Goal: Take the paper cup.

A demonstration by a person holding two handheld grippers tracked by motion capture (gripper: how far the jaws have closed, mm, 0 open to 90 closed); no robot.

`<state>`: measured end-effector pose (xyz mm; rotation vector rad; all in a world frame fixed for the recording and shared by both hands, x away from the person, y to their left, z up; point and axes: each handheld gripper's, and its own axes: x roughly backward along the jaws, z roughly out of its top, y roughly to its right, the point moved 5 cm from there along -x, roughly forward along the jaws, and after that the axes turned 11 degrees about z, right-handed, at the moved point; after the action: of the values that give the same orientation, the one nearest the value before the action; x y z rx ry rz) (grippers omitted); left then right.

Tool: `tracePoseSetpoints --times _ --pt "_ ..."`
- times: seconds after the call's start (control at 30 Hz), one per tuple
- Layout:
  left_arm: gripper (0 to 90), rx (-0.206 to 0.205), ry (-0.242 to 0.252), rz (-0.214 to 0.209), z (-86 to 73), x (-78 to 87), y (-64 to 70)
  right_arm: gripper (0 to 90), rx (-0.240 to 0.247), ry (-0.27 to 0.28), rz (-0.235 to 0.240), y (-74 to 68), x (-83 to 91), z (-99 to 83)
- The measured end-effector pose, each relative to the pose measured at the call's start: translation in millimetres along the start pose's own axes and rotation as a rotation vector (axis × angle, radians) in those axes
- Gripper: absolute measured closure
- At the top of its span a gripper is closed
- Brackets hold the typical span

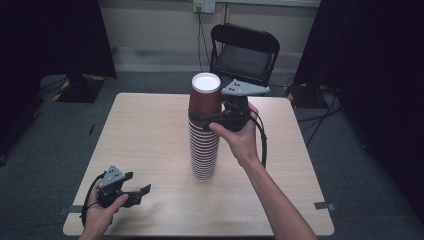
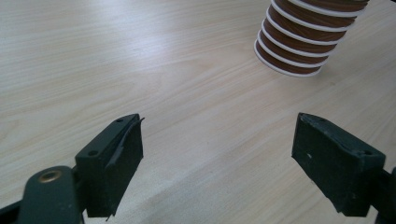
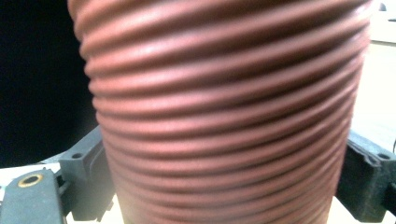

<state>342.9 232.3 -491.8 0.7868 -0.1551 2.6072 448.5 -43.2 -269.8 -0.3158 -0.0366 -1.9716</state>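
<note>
Overhead, a pale wooden table [image 1: 150, 130], square, set on grey floor, with a black folding chair [image 1: 245, 50] beyond its far edge. Near the table's middle, slightly toward the right edge, a tall stack of brown paper cups [image 1: 204, 150], upside down, white rims ringing it all the way to the tabletop. On top of the stack, one ribbed brown cup [image 1: 205, 95], base up, white bottom facing the camera, seated on the cups beneath or just lifted off them, impossible to tell which. Beside that top cup, the right gripper [image 1: 212, 118], held level by a hand coming from the near right, grey plate on top, cable trailing along the wrist. Jaws either side of the top cup's lower wall, closed onto it; close up, ribbed cup wall [image 3: 224, 116] between the two black jaws, pressed against both. Down by the near left corner, the left gripper [image 1: 141, 194], low over the table, pointed toward the stack. Jaws spread wide, nothing between them but bare wood [image 2: 140, 70], with the foot of the cup stack [image 2: 299, 46] well ahead.
</note>
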Motion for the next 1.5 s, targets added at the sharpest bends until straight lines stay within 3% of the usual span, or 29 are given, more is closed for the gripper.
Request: tracePoseSetpoints --times 0.47,0.73,1.0,1.5 --pt "16.0 0.006 0.001 0.003 0.2 0.3 -0.3 9.1 0.002 -0.033 -0.001 1.3 -5.8 -3.1" --pt "16.1 0.014 0.001 0.017 -0.3 0.8 -3.2 10.3 0.014 -0.010 -0.004 0.7 -4.5 -1.1" --pt "16.0 -0.001 0.001 0.007 0.0 0.3 -0.8 10.5 0.027 0.023 -0.008 -1.3 1.4 13.0" --pt "16.1 0.007 -0.002 0.005 -0.3 0.0 -0.8 11.0 0.027 0.080 -0.005 -2.7 10.5 34.6"
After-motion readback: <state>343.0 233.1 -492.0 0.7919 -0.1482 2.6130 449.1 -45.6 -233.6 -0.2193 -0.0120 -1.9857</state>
